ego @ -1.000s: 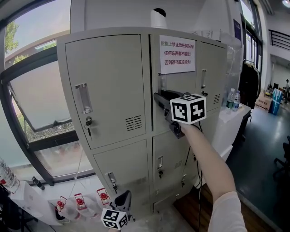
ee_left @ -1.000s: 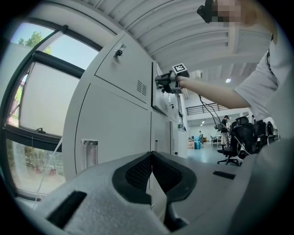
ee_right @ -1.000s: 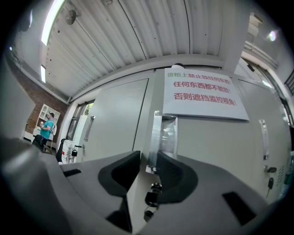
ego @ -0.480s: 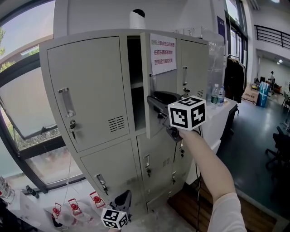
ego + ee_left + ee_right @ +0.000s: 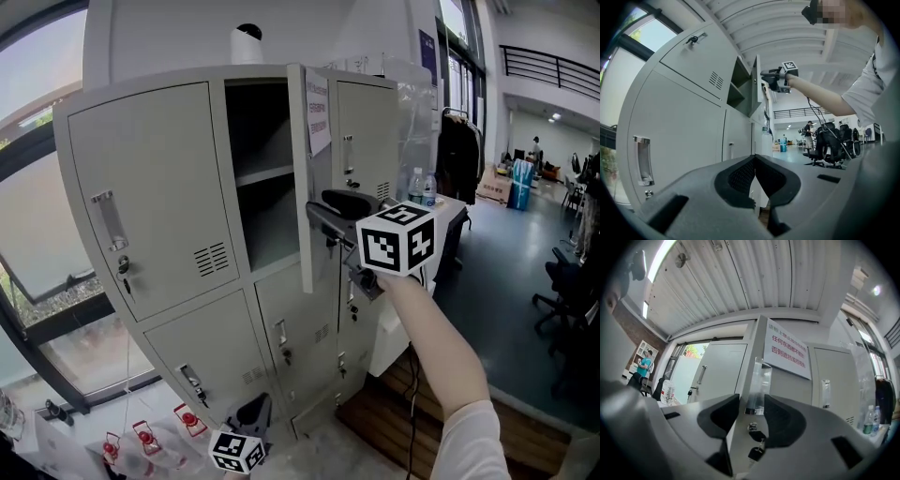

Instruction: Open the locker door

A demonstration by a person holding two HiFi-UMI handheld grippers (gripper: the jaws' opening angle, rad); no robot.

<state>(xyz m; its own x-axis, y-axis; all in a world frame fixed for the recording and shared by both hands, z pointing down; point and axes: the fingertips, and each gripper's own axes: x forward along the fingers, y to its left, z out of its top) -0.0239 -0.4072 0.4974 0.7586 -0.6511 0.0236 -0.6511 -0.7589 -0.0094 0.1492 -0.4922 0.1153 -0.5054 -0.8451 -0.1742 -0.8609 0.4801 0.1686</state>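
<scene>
Sitting half-cropped: left gripper (image 5: 255, 405)

I am looking at the locker (image 5: 159, 187) standing just right of the window (image 5: 28, 141). Its upper middle door (image 5: 298, 206) is standing out toward me, hinged along its right edge, with a notice (image 5: 317, 112) hanging on its outer face. Inside the opened compartment a shelf (image 5: 262, 175) is lying across the middle. A small device (image 5: 246, 44) is sitting on the locker's top, above that compartment. Right of the locker, bottles (image 5: 420, 187) are standing on a table (image 5: 459, 214).
</scene>
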